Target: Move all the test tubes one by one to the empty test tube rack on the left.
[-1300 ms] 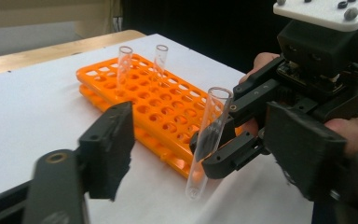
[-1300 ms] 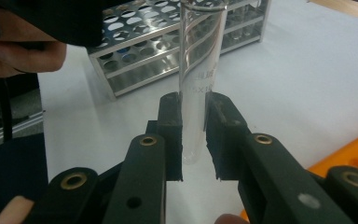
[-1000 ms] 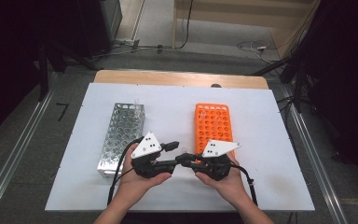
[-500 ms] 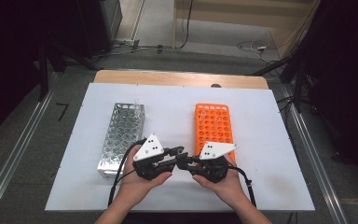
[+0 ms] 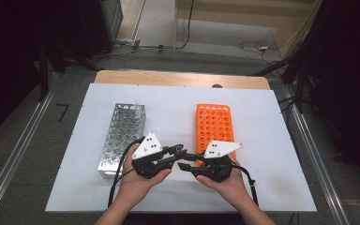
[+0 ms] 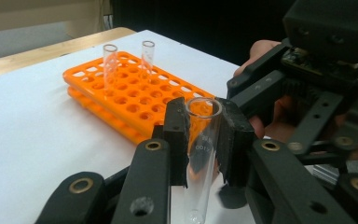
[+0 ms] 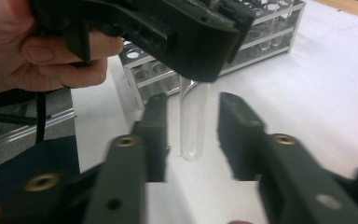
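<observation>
Glass tube (image 6: 201,140) pinched in left gripper (image 6: 200,135), clear of orange rack (image 6: 135,100).

My left gripper (image 5: 180,151) and right gripper (image 5: 185,166) are black, jointed with brass-ringed pivots, each topped by a pale three-cornered plate with dark dots; black cables trail back past my bare forearms.

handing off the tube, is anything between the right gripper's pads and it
Nothing visible. The test tube, clamped near its rim by the left gripper, hangs between the right gripper's jaws, which have just been opening, with bare gaps on both sides.
</observation>
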Action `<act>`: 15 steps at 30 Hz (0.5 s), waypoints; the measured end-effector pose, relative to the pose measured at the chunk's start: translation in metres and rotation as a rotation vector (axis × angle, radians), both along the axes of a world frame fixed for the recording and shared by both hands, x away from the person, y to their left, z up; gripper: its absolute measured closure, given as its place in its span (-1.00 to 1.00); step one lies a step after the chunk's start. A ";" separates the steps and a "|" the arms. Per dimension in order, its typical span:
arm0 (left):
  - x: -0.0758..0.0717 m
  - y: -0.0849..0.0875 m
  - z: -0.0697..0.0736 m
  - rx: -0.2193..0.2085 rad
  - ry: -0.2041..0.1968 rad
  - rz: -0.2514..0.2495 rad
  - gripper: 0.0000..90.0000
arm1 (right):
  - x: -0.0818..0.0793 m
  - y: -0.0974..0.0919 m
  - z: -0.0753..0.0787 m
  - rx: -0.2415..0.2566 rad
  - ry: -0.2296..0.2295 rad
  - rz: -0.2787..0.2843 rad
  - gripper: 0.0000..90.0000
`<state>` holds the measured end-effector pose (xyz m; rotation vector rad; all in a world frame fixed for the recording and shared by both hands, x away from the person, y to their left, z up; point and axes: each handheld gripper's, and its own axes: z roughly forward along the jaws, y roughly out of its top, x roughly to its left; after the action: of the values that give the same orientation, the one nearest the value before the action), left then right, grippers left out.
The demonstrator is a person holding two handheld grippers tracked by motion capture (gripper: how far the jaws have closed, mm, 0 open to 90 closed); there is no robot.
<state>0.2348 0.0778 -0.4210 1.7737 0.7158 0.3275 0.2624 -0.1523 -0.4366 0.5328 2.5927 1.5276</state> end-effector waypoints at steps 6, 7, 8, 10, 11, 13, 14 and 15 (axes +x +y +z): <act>0.007 0.010 0.005 -0.007 -0.003 0.034 0.69 | 0.005 -0.012 0.004 0.018 0.004 -0.032 -0.46; 0.008 0.012 0.005 -0.006 -0.003 0.039 0.69 | 0.006 -0.014 0.004 0.022 0.007 -0.037 -0.51; 0.010 0.013 0.006 -0.007 -0.003 0.043 0.69 | 0.007 -0.016 0.004 0.025 0.009 -0.039 -0.57; 0.013 0.017 0.008 -0.012 -0.002 0.054 0.69 | 0.009 -0.021 0.004 0.025 0.009 -0.052 -0.74; 0.014 0.019 0.008 -0.011 -0.003 0.059 0.69 | 0.011 -0.024 0.004 0.028 0.009 -0.054 -0.80; 0.017 0.022 0.010 -0.013 -0.002 0.069 0.69 | 0.013 -0.030 0.004 0.035 0.009 -0.065 -0.87; 0.019 0.024 0.010 -0.012 -0.005 0.076 0.69 | 0.014 -0.034 0.004 0.038 0.011 -0.074 -0.88; 0.020 0.026 0.011 -0.011 -0.005 0.081 0.69 | 0.015 -0.037 0.004 0.043 0.009 -0.082 -0.92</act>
<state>0.2548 0.1037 -0.4103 1.7360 0.7854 0.3817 0.2770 -0.1894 -0.4328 0.6434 2.5162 1.5611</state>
